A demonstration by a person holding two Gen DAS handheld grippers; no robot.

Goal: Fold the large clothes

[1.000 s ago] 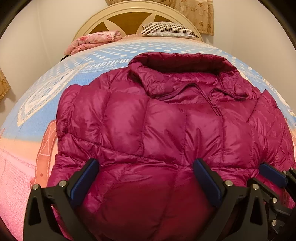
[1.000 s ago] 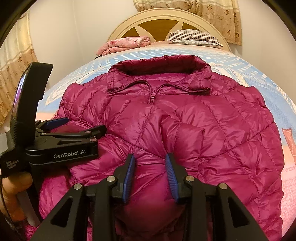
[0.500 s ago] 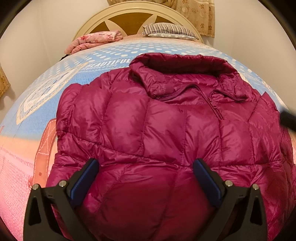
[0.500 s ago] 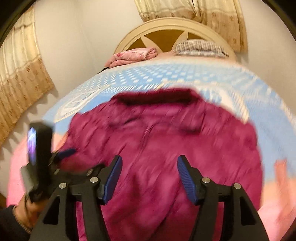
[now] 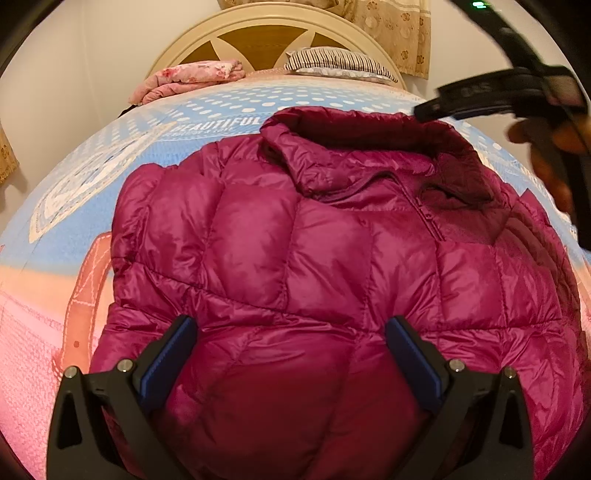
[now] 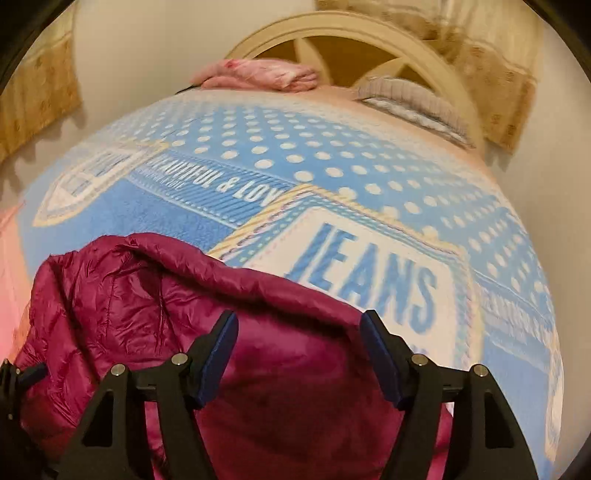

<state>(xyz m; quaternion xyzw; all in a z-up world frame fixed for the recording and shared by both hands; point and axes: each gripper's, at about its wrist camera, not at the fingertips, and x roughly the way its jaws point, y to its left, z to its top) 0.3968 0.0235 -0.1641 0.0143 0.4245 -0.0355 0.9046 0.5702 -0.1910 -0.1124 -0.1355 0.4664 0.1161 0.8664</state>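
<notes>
Here the dark pink puffy jacket (image 5: pixel 332 266) lies flat on the bed (image 6: pixel 332 155), on a blue and pink blanket (image 5: pixel 92 206) with white dots, its collar toward the headboard (image 5: pixel 266 33). The left gripper (image 5: pixel 291 354) hangs low over the bottom of the jacket with its fingers (image 5: pixel 168 360) spread wide and nothing pinched. The right gripper (image 6: pixel 299 350) is up by the collar side, near the word JEANS on the blanket; its fingers (image 6: pixel 218 356) have just been opening, with only jacket cloth below the gap, not gripped.
</notes>
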